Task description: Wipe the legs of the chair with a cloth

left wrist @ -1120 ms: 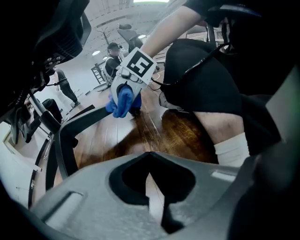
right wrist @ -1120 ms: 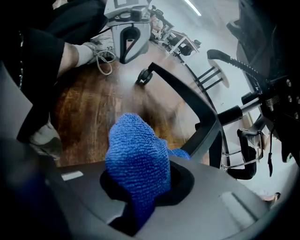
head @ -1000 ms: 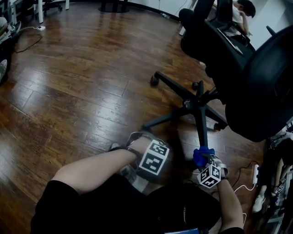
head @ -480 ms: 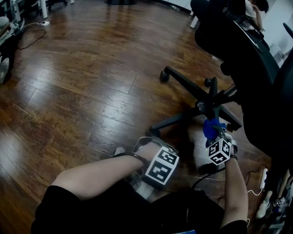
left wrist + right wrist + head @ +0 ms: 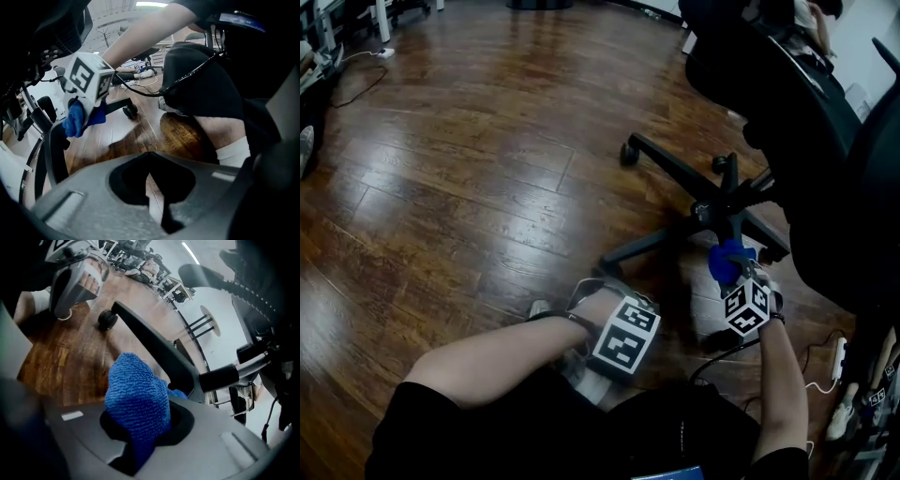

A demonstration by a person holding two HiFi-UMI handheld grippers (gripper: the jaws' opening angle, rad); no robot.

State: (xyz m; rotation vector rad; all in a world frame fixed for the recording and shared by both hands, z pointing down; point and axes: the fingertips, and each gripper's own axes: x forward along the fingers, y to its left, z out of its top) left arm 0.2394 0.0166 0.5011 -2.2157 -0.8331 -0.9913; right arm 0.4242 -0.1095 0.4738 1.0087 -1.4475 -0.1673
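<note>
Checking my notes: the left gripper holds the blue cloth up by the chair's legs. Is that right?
No, it's the right gripper that holds the blue cloth up by the chair's legs; the right gripper view shows it.

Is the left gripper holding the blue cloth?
No, the blue cloth sits clamped in the right gripper; the left gripper is shut and empty.

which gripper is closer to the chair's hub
Right. The right gripper, shut on the cloth, is just in front of the hub, beside a leg. The left gripper, shut and empty, sits farther off by the person's knee.
</note>
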